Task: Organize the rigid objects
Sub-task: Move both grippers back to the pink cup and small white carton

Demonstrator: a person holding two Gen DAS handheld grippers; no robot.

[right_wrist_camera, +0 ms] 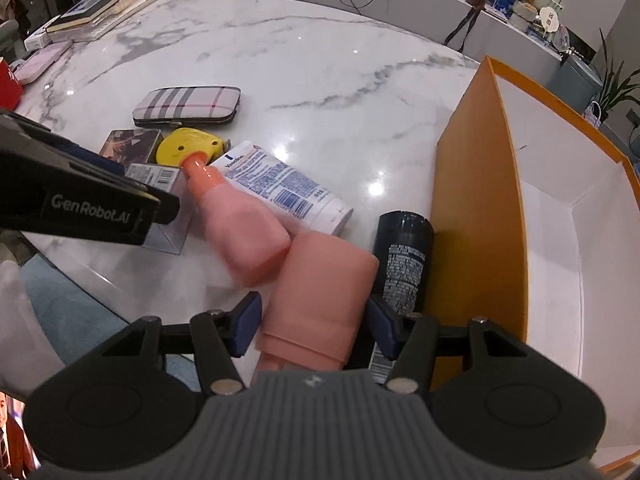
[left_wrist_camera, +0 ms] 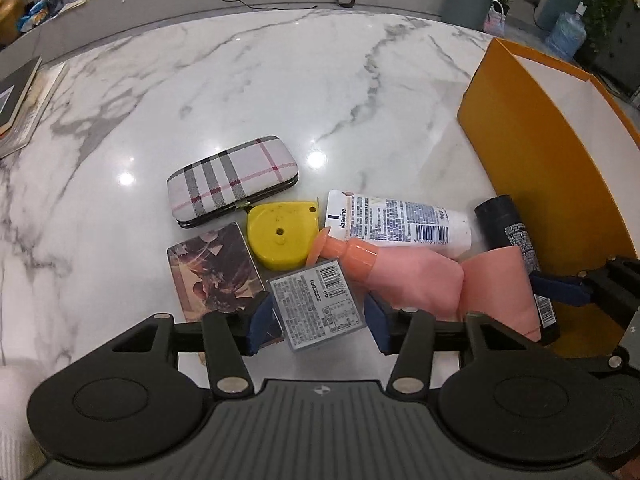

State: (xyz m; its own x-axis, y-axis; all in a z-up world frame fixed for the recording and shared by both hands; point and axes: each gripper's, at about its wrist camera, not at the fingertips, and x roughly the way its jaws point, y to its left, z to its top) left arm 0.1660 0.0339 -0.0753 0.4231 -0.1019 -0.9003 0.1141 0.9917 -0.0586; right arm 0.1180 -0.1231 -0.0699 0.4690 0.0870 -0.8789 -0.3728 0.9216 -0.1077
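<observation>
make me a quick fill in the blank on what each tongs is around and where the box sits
The left tongs straddle a small clear ____ with a barcode label.
The pink bottle lies between the fingers of the ____ tongs.
The open orange box has a ____ interior.
The yellow tape measure lies beside the plaid ____.

Missing words: box; right; white; case

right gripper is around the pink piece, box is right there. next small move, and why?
Probably close the right gripper on the pink cap, then lift it clear. Its fingers flank the cap with a gap showing on the left side, and the orange box stands open just to the right.
</observation>
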